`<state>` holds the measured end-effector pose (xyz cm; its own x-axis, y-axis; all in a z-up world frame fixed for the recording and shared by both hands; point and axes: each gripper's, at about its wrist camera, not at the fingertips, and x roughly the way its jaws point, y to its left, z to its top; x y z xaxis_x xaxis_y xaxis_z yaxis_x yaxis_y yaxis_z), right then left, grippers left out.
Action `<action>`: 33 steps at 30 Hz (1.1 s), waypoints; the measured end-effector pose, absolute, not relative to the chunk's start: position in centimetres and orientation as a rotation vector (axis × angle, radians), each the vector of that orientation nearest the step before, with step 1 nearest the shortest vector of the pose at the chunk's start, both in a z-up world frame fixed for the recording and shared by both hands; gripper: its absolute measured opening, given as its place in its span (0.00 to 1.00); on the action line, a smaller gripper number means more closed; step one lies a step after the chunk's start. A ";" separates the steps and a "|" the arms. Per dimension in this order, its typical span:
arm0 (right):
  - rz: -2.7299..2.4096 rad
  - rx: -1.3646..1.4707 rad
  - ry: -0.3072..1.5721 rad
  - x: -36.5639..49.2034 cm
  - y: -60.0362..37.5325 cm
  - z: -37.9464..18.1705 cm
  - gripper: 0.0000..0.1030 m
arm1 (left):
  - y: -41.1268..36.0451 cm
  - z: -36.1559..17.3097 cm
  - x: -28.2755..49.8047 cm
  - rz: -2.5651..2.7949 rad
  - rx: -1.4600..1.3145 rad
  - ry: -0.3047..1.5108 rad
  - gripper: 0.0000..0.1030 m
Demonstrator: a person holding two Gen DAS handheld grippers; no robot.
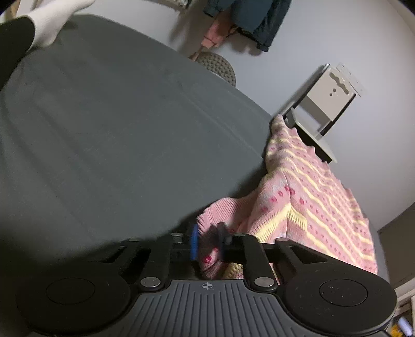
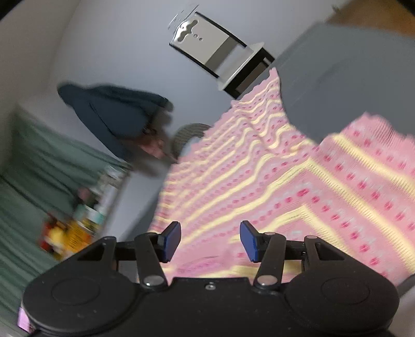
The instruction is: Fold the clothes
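Ahead of the left gripper (image 1: 207, 242) and off to its left spreads a wide, bare stretch of grey bed sheet (image 1: 116, 129), smooth except for a few shallow creases. At the far left end of that sheet a person's foot in a white sock (image 1: 55, 18) rests on the fabric. The sheet's far edge curves away ahead and to the right, and beyond it are a pale floor, a small white step stool (image 1: 321, 111) and a dark blue jacket (image 1: 254, 20) hanging against the wall.

The pink and yellow knitted sweater (image 1: 311, 191) lies ahead and to the right of the left gripper, draped along the sheet's right-hand edge, with one ribbed pink cuff or hem reaching back between the blue pads (image 1: 194, 242). Those pads stand close together with the pink knit pinched between them, so this gripper is clamped on the sweater (motion blur softens the right pad).

From the right wrist view, the sweater (image 2: 298, 186) fills the space directly ahead and to the right, its zigzag stripes running away from the right gripper (image 2: 210, 239). The grey sheet (image 2: 337, 77) shows beyond it at the upper right, and the stool (image 2: 220, 49) stands farther ahead. To the left are open floor, a green curtain (image 2: 39, 166) and blurred colourful clutter. The right gripper's blue pads (image 2: 172, 239) are spread well apart, holding nothing; whether they touch the knit below them cannot be told.
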<state>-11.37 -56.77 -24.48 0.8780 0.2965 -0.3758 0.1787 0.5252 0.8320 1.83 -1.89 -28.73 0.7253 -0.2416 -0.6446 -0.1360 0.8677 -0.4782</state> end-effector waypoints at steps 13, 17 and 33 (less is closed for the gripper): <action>0.115 1.095 0.481 -11.3 -57.5 -25.5 0.48 | 4.1 -21.8 -0.8 0.142 -0.272 0.446 0.04; 0.113 1.040 0.528 -10.6 -56.9 -24.9 0.48 | 5.7 -22.1 0.4 0.167 -0.245 0.539 0.04; 0.086 0.964 0.641 -9.7 -56.1 -24.8 0.48 | 5.7 -24.9 4.9 0.140 -0.179 0.753 0.11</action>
<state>-9.70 -56.09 -24.80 0.8134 0.3439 -0.4692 0.2073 0.5823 0.7861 4.87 5.67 -24.91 0.7214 0.0617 -0.6898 -0.1900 0.9754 -0.1114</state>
